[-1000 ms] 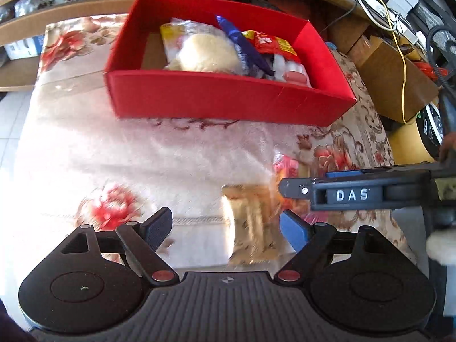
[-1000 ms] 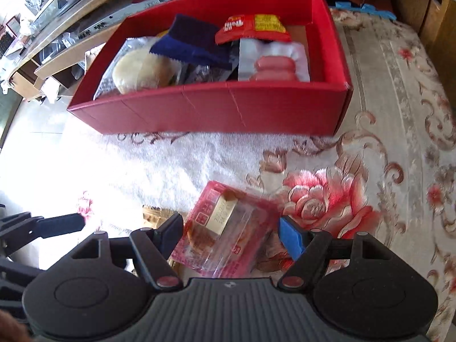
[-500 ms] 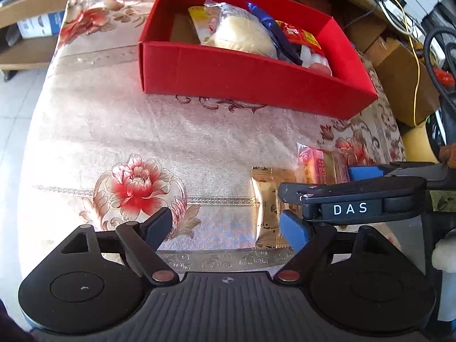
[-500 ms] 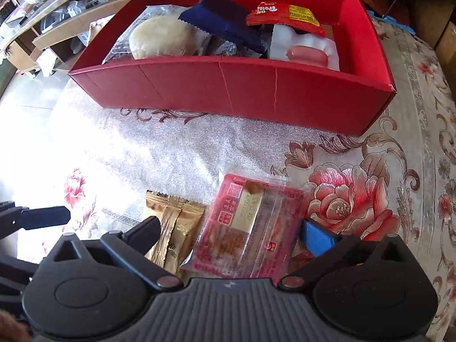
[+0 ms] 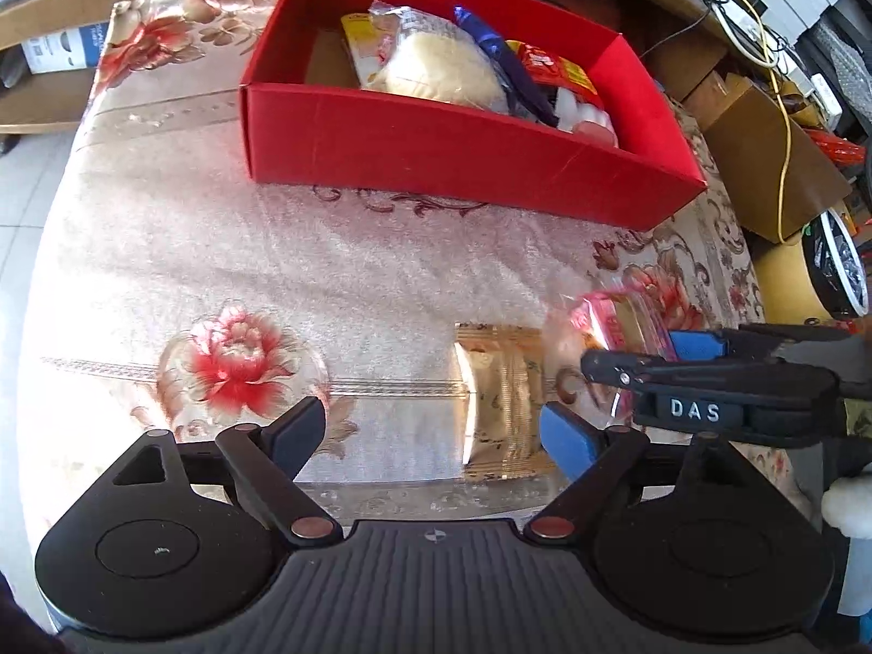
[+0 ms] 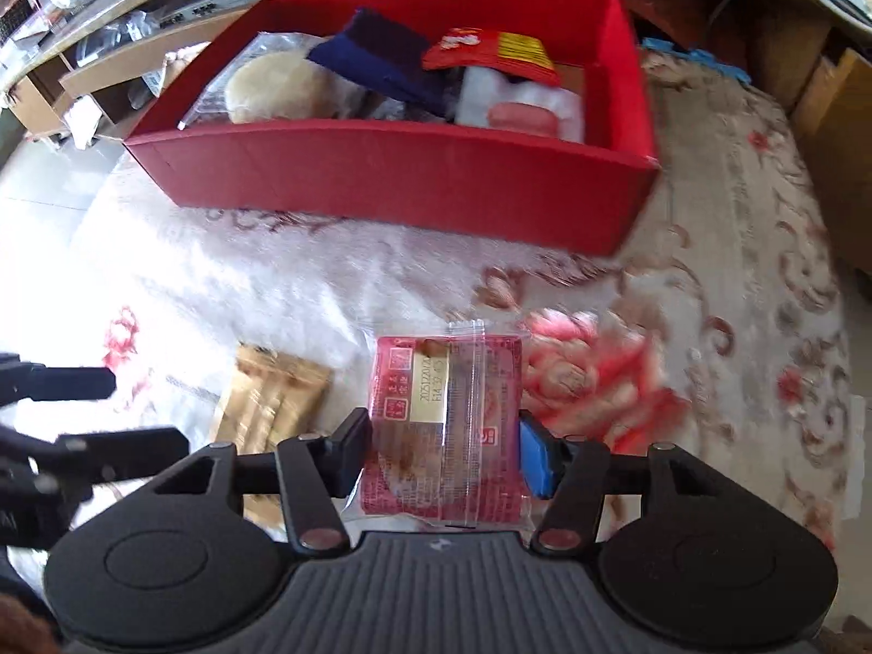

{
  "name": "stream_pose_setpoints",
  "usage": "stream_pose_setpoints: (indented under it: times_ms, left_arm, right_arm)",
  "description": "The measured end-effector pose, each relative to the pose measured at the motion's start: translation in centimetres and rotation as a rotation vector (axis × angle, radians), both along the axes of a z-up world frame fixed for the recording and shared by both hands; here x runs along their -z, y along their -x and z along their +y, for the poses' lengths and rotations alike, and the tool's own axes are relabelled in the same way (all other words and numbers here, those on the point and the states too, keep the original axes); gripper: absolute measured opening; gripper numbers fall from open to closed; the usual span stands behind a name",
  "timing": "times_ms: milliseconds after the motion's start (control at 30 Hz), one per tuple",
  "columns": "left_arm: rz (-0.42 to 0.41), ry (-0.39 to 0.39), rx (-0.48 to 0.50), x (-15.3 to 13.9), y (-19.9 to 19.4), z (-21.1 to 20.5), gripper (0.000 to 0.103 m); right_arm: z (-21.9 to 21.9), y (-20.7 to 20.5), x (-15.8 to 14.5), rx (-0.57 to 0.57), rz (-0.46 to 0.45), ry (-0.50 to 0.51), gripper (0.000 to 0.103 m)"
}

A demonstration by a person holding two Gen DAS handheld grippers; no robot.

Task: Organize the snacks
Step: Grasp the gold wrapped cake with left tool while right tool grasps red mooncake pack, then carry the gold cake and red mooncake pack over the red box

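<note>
A red box (image 5: 436,152) stands at the back of the flowered table, also in the right wrist view (image 6: 414,174). It holds several snack packets. My right gripper (image 6: 444,455) is shut on a red cake packet (image 6: 444,409) and holds it level. The same packet (image 5: 616,321) shows in the left wrist view beside the right gripper. A gold packet (image 5: 501,403) lies flat on the table, also in the right wrist view (image 6: 270,403). My left gripper (image 5: 430,430) is open and empty, with the gold packet just inside its blue finger.
The flowered tablecloth (image 5: 218,272) covers the table. Cardboard boxes (image 5: 763,152) and a yellow cable (image 5: 785,125) stand to the right. Wooden shelves (image 6: 109,65) with clutter run behind the red box. The table's left edge drops to a tiled floor (image 5: 22,174).
My right gripper has closed on the red cake packet and lifted it toward the red box. My left gripper has shifted slightly and stays open.
</note>
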State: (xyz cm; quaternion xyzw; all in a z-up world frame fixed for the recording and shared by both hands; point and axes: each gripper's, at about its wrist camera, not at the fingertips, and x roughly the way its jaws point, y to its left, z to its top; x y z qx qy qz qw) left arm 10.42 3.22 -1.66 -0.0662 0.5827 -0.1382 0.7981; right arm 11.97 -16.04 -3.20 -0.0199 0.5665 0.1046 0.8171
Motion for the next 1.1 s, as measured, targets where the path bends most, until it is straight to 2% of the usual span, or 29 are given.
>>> stream_pose_setpoints:
  times_ms: [167,300,400,433,567,867,933,1000,1067,1100]
  left_arm:
    - [0.009,0.037,-0.004,0.3,-0.4,-1.6,0.09]
    - [0.006,0.018,-0.005,0.9,-0.9,-3.4,0.09]
    - [0.019,-0.019,0.003,1.9,-1.3,-4.5,0.09]
    - [0.012,-0.031,0.009,2.2,-1.3,-5.0,0.094]
    - [-0.036,-0.121,0.048,2.5,-0.6,-6.8,0.096]
    - [-0.119,-0.254,0.079,2.4,1.1,-7.4,0.067]
    - [-0.114,-0.254,0.07,2.2,1.4,-7.1,0.055]
    - [-0.096,-0.222,0.06,1.9,1.7,-6.8,0.048]
    - [-0.069,-0.179,0.047,1.6,2.0,-6.2,0.047]
    - [-0.066,-0.183,0.045,1.6,2.2,-6.3,0.047]
  right_arm:
    - [-2.3,1.0,-1.5,0.027,-0.02,0.001,0.051]
    - [-3.6,0.9,-3.1,0.056,-0.049,-0.025,0.051]
    - [-4.4,0.8,-3.9,0.078,-0.066,-0.068,0.052]
    - [-4.5,0.6,-3.9,0.085,-0.065,-0.075,0.052]
    - [-4.6,0.3,-3.7,0.09,-0.054,-0.085,0.052]
    - [-4.9,0.5,-4.6,0.076,-0.077,-0.088,0.051]
    - [-4.8,0.6,-5.2,0.074,-0.096,-0.092,0.051]
    - [-4.4,0.7,-5.8,0.067,-0.115,-0.094,0.051]
    - [-3.9,0.8,-6.4,0.054,-0.131,-0.098,0.051]
    - [-3.7,0.9,-6.5,0.049,-0.135,-0.098,0.051]
